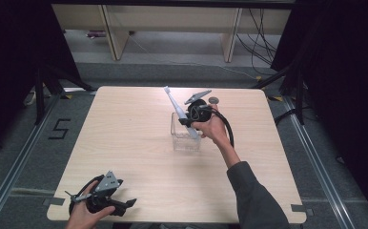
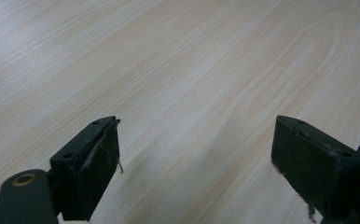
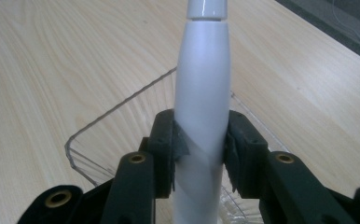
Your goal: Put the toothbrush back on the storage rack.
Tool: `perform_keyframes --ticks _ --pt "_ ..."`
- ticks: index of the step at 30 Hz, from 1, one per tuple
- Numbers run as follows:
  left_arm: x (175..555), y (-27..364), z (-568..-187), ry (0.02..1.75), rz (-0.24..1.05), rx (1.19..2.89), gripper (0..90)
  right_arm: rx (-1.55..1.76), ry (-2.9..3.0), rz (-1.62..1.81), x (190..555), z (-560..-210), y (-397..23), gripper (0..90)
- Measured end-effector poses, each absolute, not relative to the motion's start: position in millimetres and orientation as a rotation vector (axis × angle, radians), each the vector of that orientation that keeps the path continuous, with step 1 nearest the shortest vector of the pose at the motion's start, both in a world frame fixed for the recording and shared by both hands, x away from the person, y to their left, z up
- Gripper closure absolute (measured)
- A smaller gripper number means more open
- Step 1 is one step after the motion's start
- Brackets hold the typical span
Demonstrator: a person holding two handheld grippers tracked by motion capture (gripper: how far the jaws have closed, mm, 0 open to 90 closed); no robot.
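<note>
A long white electric toothbrush (image 1: pixel 178 112) slants over a clear plastic box (image 1: pixel 185 141) near the middle of the wooden table; its lower end sits at the box's rim and its head points up and away. My right gripper (image 1: pixel 190 118) is shut on its handle. In the right gripper view the white handle (image 3: pixel 201 88) stands between the two black pads (image 3: pixel 167 149), with the clear box (image 3: pixel 99 135) below. My left gripper (image 1: pixel 127 204) rests at the table's near left corner, jaws wide apart; its fingers (image 2: pixel 92 163) frame bare wood.
A small dark round disc (image 1: pixel 214 100) lies on the table just beyond the right hand. The table's front edge (image 1: pixel 172 220) runs close under the left gripper. Shelving legs and cables stand on the floor past the far edge.
</note>
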State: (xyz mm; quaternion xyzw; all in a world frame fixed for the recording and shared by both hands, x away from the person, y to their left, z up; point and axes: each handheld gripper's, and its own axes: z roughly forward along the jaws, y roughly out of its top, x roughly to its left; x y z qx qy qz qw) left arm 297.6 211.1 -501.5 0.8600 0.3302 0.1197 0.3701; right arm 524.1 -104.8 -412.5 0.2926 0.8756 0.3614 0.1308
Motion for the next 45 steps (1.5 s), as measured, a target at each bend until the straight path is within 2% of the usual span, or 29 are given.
perform_keyframes --ticks 6,9,17,31,45 --pt "297 209 -503 0.863 0.292 2.173 14.9 0.807 2.553 1.015 528 -417 -101 66.6" --pt "298 211 -502 0.845 0.306 2.211 14.9 0.903 2.571 0.956 524 -418 -98 66.6" --pt "297 211 -502 0.848 0.304 2.203 14.9 0.781 2.6 0.88 527 -422 -92 66.5" --pt "297 209 -502 0.859 0.292 2.178 14.9 0.875 2.645 0.783 525 -428 -86 66.4" --pt "296 209 -502 0.856 0.292 2.181 14.9 0.884 2.634 0.843 527 -427 -86 64.5"
